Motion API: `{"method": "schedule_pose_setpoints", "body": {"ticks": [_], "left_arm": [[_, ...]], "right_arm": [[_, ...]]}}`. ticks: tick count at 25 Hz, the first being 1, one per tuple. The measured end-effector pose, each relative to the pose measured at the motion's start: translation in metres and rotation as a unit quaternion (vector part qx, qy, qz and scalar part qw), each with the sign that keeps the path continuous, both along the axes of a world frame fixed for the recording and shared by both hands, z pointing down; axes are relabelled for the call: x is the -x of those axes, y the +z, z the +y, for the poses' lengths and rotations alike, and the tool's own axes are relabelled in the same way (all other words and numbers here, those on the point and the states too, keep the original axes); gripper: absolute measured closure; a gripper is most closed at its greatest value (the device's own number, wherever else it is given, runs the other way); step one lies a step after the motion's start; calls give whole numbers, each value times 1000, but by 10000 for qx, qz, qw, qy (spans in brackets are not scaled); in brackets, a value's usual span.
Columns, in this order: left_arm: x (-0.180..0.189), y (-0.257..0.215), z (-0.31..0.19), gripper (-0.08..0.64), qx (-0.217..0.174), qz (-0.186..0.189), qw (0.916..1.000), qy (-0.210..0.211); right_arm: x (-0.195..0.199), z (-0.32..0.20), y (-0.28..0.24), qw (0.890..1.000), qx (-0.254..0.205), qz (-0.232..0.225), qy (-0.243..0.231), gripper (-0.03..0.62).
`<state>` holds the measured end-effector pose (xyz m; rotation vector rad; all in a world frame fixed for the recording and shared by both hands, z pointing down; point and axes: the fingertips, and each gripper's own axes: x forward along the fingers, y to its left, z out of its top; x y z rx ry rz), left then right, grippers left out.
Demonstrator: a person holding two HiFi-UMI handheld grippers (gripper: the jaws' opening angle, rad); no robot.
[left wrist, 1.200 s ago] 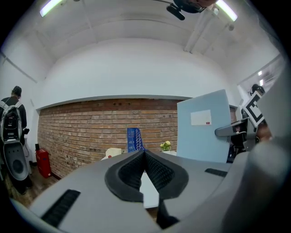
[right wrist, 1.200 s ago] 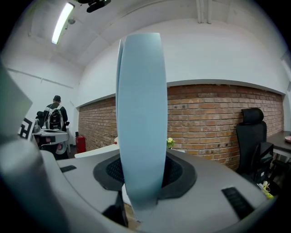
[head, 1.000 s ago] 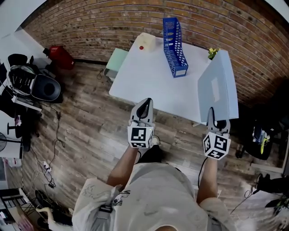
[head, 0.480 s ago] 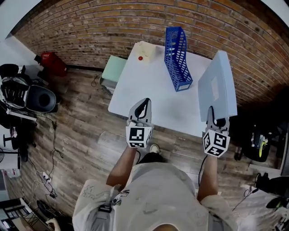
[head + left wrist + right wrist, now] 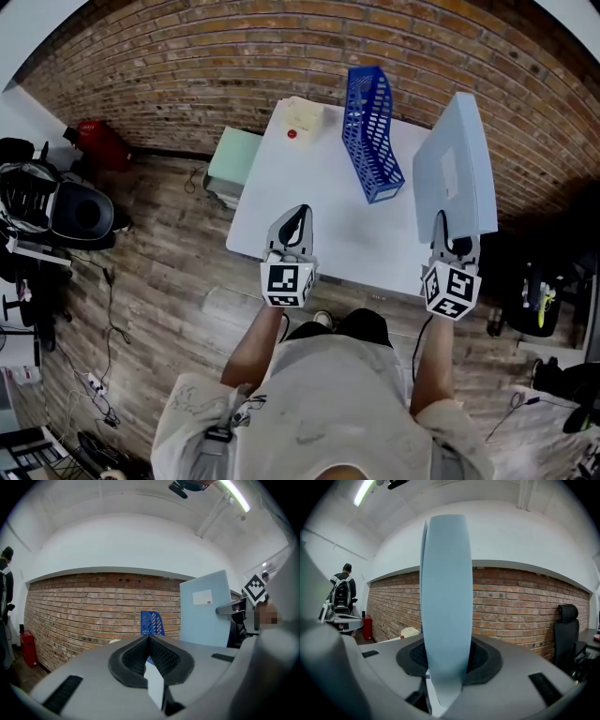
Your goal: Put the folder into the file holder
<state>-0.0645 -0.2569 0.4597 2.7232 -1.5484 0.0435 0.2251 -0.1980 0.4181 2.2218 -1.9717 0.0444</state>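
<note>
Right gripper (image 5: 445,663): clamped on the bottom edge of the folder (image 5: 455,173), with a pad pressing each face. The low grip leaves the rest of the folder free to go down into a slot.
Folder: pale blue and thin, held upright on edge over the right side of the table (image 5: 309,202). It appears to be lifted clear of the top and is not yet in the file holder.
Left gripper (image 5: 149,654): jaws together with nothing between them. It hovers at the near edge of the table, pointing towards the file holder. Judged to be in reserve, possibly to steady the holder.
File holder (image 5: 372,127): blue with lattice sides, standing on the far part of the table, left of the folder and well apart from it. Its open top faces up, and no contents are visible.
Surroundings: the brick wall (image 5: 187,66) runs behind the table. A small cream item (image 5: 302,111) sits at the far left corner, out of the path.
Stage: carrying; insertion is not yet done.
Next move: judged to need a swing to the left, with the folder's thin edge lined up along the holder's length.
Risk: a tall folder gripped at one low point may sway or catch the rim and tip the holder.
</note>
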Motion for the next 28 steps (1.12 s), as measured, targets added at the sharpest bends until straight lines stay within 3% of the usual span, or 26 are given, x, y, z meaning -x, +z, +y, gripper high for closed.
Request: {"method": "schedule_pose_setpoints", "body": {"ticks": [9, 19, 28], "left_arm": [[-2, -10, -11, 546, -178, 43, 9998, -10], [-17, -16, -21, 546, -299, 93, 9995, 62], [-13, -25, -29, 546, -416, 67, 9990, -130]], "right_arm": [[9, -18, -69, 9966, -768, 222, -198, 424], [31, -25, -157, 9780, -1968, 170, -669, 425], [52, -47, -176, 9690, -2219, 117, -1078, 425]]}}
